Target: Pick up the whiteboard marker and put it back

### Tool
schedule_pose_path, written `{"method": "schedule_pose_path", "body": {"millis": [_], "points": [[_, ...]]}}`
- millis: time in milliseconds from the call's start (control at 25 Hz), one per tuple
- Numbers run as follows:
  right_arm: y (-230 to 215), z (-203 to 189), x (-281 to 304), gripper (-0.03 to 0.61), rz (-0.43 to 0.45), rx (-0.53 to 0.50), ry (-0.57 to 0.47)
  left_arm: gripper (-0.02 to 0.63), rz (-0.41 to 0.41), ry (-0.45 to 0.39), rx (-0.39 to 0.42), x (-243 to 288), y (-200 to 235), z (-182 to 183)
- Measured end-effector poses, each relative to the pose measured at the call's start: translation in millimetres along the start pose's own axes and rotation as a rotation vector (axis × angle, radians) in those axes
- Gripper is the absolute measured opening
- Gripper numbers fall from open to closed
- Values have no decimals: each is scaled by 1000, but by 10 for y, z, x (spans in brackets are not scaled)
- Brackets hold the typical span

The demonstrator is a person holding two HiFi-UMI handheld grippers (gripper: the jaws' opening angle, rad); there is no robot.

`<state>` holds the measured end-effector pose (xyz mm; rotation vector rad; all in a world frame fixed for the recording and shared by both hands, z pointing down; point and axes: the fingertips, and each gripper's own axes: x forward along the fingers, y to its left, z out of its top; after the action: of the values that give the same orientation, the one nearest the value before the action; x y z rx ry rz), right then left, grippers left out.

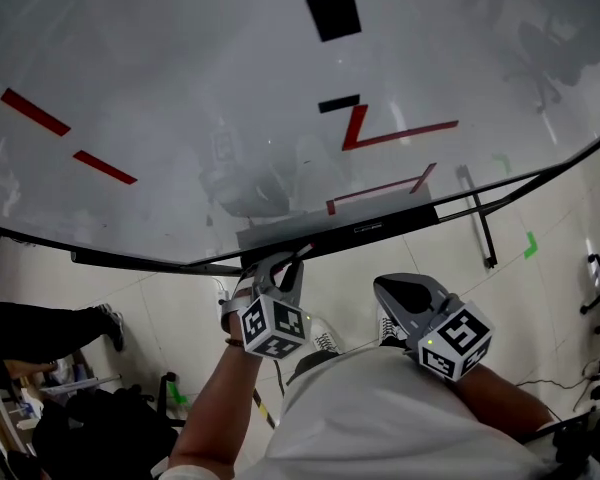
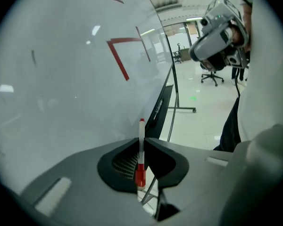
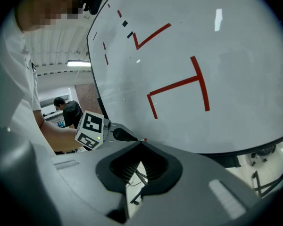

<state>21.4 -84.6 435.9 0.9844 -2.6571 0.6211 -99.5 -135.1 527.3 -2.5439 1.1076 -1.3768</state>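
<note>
Clamping red-and-white whiteboard marker (image 2: 141,149), left gripper (image 1: 278,271) hovers by black tray ledge (image 1: 380,226); right gripper (image 3: 141,144) closed, empty; narrow pinch risks slip.

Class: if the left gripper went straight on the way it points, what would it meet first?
Probably the black tray under the whiteboard; the whiteboard marker in the left gripper would touch first. Depth is unclear.

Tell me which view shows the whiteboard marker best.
The left gripper view: the whiteboard marker stands full-length, clamped between the left tool's jaws. The head view shows only a sliver of it at that tool; the right gripper view shows just its red tip.
</note>
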Motion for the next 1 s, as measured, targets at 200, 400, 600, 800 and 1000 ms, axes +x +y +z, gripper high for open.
{"method": "schedule_pose_path", "body": {"millis": [200, 400, 600, 800, 1000], "points": [[100, 35, -1, 2, 30, -25, -5, 52, -7, -134, -275, -348, -20, 183], [81, 101, -30, 2, 34, -27, -24, 52, -44, -303, -626, -643, 3, 373], [120, 125, -61, 2, 41, -30, -32, 52, -86, -428, -769, -889, -95, 543], [142, 145, -99, 2, 42, -38, -41, 52, -149, -526, -941, -1045, -224, 648], [152, 127, -124, 2, 40, -37, -42, 52, -173, -569, -1037, -1139, -280, 684]]}}
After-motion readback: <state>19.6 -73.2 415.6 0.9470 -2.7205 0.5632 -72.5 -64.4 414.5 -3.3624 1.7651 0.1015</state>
